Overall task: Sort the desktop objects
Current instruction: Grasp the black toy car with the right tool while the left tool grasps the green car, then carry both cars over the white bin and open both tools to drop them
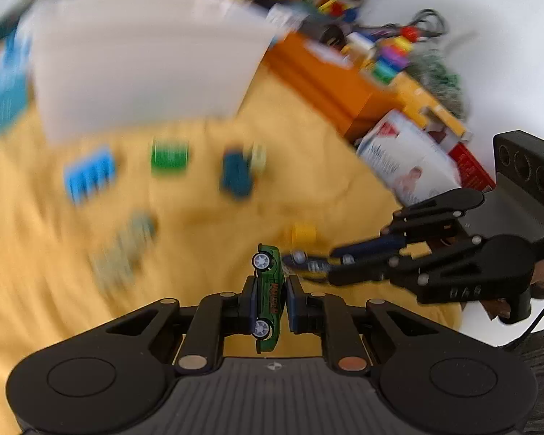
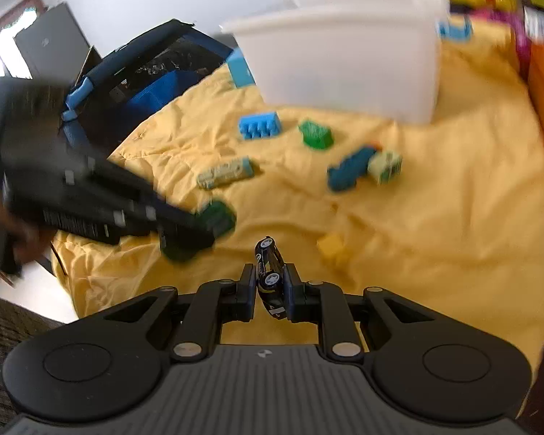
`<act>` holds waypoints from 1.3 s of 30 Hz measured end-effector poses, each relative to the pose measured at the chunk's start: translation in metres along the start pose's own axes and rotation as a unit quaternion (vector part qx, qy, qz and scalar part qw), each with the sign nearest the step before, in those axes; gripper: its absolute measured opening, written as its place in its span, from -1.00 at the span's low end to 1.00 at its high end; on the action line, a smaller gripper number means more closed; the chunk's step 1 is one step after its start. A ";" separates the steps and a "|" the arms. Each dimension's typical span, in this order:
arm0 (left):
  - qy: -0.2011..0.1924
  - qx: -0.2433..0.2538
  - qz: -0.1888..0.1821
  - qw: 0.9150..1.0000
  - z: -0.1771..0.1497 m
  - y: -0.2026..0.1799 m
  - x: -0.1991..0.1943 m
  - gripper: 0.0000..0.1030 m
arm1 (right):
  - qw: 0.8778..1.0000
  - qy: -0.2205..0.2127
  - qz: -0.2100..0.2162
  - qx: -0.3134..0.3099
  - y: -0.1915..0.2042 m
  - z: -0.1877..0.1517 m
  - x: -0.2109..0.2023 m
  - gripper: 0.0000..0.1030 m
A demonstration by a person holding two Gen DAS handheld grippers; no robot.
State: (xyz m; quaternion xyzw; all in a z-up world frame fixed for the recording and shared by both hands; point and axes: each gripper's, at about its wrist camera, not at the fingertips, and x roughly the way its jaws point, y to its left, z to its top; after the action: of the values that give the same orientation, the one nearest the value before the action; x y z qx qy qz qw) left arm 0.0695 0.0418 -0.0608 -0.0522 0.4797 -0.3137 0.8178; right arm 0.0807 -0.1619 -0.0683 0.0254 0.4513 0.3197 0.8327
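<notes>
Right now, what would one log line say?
left gripper: shut on green toy car | right gripper: shut on black toy car | white plastic bin: ahead

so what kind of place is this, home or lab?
Probably a home or office play table, not a lab: a yellow cloth strewn with building bricks, a white bin, toy clutter along the wall, and a blue chair alongside.

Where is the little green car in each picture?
Left wrist view: the green toy car is bottom centre, clamped on its side between the left gripper fingers.
Right wrist view: it shows as a green blur left of centre, at the tip of the left gripper coming in from the left.
Shared landmark: the white bin stands at the far side of the yellow cloth in both.
</notes>
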 end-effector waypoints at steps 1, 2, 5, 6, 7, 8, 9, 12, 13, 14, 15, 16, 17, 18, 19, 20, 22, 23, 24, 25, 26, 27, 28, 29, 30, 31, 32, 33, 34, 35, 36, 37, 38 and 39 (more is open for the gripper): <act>0.002 -0.019 0.001 1.000 -0.009 0.003 0.007 -0.64 | 1.000 0.007 0.008 0.015 -0.005 -0.001 0.005 -0.65; 0.002 -0.024 0.010 1.000 -0.016 0.004 0.013 -0.64 | 1.000 0.009 0.011 0.023 -0.008 -0.002 0.008 -0.65; -0.017 -0.024 0.040 0.999 -0.027 0.009 0.015 -0.50 | 0.999 0.002 0.012 0.036 -0.018 0.000 0.012 -0.65; -0.023 -0.032 0.038 0.998 -0.028 0.011 0.013 -0.47 | 0.999 -0.002 0.010 0.039 -0.021 0.001 0.011 -0.63; -0.032 -0.037 0.046 0.998 -0.026 0.013 0.011 -0.29 | 0.999 -0.008 0.003 0.039 -0.022 0.002 0.011 -0.58; -0.041 -0.036 0.064 0.996 -0.024 0.014 0.008 -0.16 | 0.999 -0.014 -0.009 0.036 -0.023 0.003 0.009 -0.52; -0.051 -0.032 0.085 0.995 -0.023 0.013 0.004 -0.02 | 0.999 -0.020 -0.025 0.029 -0.023 0.005 0.008 -0.45; -0.077 -0.016 0.107 0.991 -0.018 0.011 -0.008 0.02 | 0.997 -0.027 -0.074 -0.008 -0.022 0.008 0.003 -0.41; -0.080 -0.011 0.111 0.991 -0.015 0.010 -0.011 0.02 | 0.996 -0.027 -0.078 -0.016 -0.022 0.009 0.002 -0.41; -0.081 -0.004 0.116 0.990 -0.014 0.009 -0.013 0.02 | 0.996 -0.028 -0.077 -0.022 -0.023 0.010 -0.001 -0.41; -0.079 0.007 0.126 0.989 -0.014 0.005 -0.015 0.02 | 0.996 -0.030 -0.078 -0.031 -0.020 0.010 -0.003 -0.41; -0.076 0.018 0.130 0.989 -0.012 -0.003 -0.011 0.02 | 0.996 -0.030 -0.076 -0.042 -0.018 0.010 -0.005 -0.40; -0.072 0.030 0.130 0.988 -0.012 -0.008 -0.011 0.02 | 0.995 -0.031 -0.073 -0.056 -0.013 0.009 -0.006 -0.40; -0.067 0.039 0.133 0.988 -0.012 -0.013 -0.010 0.02 | 0.995 -0.032 -0.072 -0.069 -0.008 0.009 -0.007 -0.36; -0.062 0.049 0.138 0.987 -0.013 -0.020 -0.008 0.02 | 0.994 -0.030 -0.074 -0.080 -0.004 0.008 -0.006 -0.25; -0.058 0.058 0.140 0.987 -0.014 -0.026 -0.005 0.03 | 0.992 -0.028 -0.080 -0.092 0.000 0.007 -0.004 -0.19; -0.049 0.068 0.139 0.987 -0.017 -0.034 0.003 0.05 | 0.990 -0.019 -0.089 -0.108 0.006 0.005 0.003 -0.14; -0.044 0.070 0.139 0.987 -0.020 -0.037 0.007 0.05 | 0.990 -0.014 -0.092 -0.110 0.007 0.003 0.006 -0.14; -0.037 0.070 0.140 0.987 -0.022 -0.038 0.012 0.05 | 0.990 -0.008 -0.091 -0.111 0.007 0.003 0.009 -0.15; -0.032 0.069 0.140 0.987 -0.023 -0.038 0.016 0.05 | 0.990 -0.004 -0.089 -0.112 0.007 0.001 0.013 -0.19; -0.034 0.071 0.144 0.986 -0.025 -0.038 0.018 0.05 | 0.989 -0.002 -0.091 -0.114 0.007 0.000 0.015 -0.19; -0.039 0.074 0.148 0.986 -0.025 -0.037 0.020 0.05 | 0.988 0.001 -0.098 -0.117 0.008 -0.001 0.019 -0.18; -0.037 0.070 0.146 0.986 -0.025 -0.035 0.021 0.04 | 0.988 0.004 -0.102 -0.119 0.009 -0.001 0.022 -0.18; -0.032 0.061 0.141 0.988 -0.025 -0.031 0.024 0.04 | 0.988 0.007 -0.103 -0.119 0.009 -0.002 0.026 -0.18; -0.028 0.052 0.143 0.988 -0.024 -0.027 0.027 0.03 | 0.988 0.010 -0.104 -0.116 0.008 -0.002 0.029 -0.18; -0.032 0.049 0.145 0.988 -0.025 -0.026 0.028 0.02 | 0.988 0.009 -0.107 -0.116 0.009 -0.003 0.031 -0.22; -0.036 0.049 0.146 0.987 -0.025 -0.025 0.028 0.01 | 0.987 0.007 -0.111 -0.118 0.010 -0.004 0.034 -0.25; -0.037 0.051 0.147 0.987 -0.025 -0.025 0.029 -0.06 | 0.986 0.005 -0.114 -0.120 0.010 -0.005 0.035 -0.29; -0.039 0.055 0.151 0.986 -0.026 -0.026 0.030 -0.23 | 0.986 0.001 -0.115 -0.121 0.011 -0.005 0.036 -0.30; -0.041 0.059 0.156 0.985 -0.026 -0.026 0.030 -0.31 | 0.986 0.001 -0.117 -0.121 0.012 -0.005 0.036 -0.31; -0.041 0.057 0.158 0.985 -0.026 -0.025 0.030 -0.35 | 0.985 0.001 -0.119 -0.123 0.012 -0.005 0.036 -0.32; -0.041 0.049 0.153 0.986 -0.025 -0.024 0.028 -0.35 | 0.985 0.002 -0.119 -0.125 0.013 -0.005 0.035 -0.34; -0.043 0.042 0.146 0.987 -0.025 -0.023 0.026 -0.35 | 0.985 0.003 -0.118 -0.127 0.015 -0.005 0.033 -0.34; -0.045 0.040 0.143 0.988 -0.024 -0.023 0.023 -0.35 | 0.985 0.001 -0.115 -0.127 0.016 -0.004 0.030 -0.34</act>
State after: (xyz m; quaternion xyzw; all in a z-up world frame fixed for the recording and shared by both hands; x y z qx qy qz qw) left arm 0.0470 0.0160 -0.0821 0.0358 0.4319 -0.2099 0.8764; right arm 0.0810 -0.1337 -0.0871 -0.1333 0.4075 0.2762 0.8601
